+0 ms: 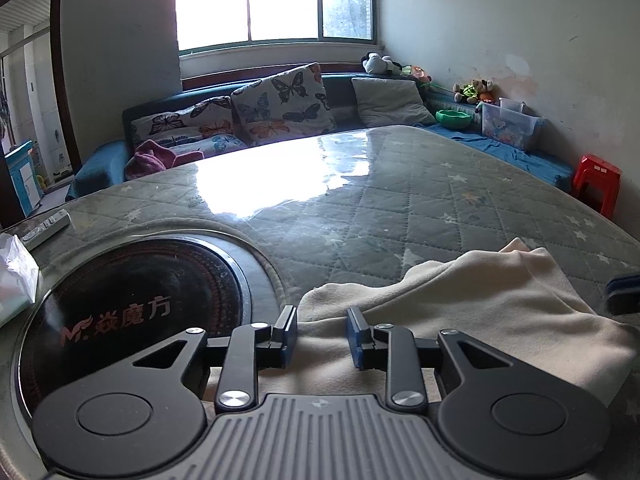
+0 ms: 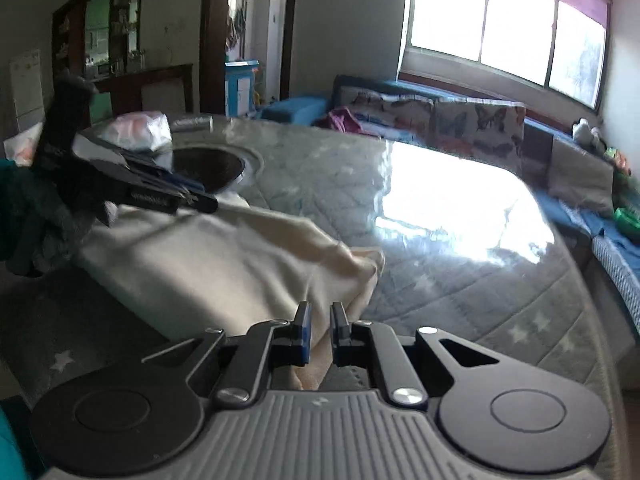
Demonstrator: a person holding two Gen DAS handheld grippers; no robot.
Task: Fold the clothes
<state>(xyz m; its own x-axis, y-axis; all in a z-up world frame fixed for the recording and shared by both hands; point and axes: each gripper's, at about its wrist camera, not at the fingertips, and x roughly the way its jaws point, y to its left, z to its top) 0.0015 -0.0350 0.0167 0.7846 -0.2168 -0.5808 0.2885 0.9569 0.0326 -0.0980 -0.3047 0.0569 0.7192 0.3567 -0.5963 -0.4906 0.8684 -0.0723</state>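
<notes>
A cream garment (image 1: 460, 308) lies bunched on the glass-topped quilted table (image 1: 400, 200). My left gripper (image 1: 322, 320) is open and hovers over the garment's left edge, the cloth under and between its jaws. My right gripper (image 2: 320, 316) has its jaws narrowly apart with a fold of the cream garment (image 2: 224, 264) between them; whether they pinch it is unclear. The left gripper (image 2: 200, 200) shows in the right wrist view over the garment's far side. A tip of the right gripper (image 1: 622, 292) shows at the right edge of the left wrist view.
A round black cooktop (image 1: 132, 308) is set in the table left of the garment. A remote (image 1: 46, 228) and a plastic bag (image 1: 14, 276) lie at the far left. A sofa with butterfly cushions (image 1: 280, 104) stands behind, with a red stool (image 1: 596, 184) at right.
</notes>
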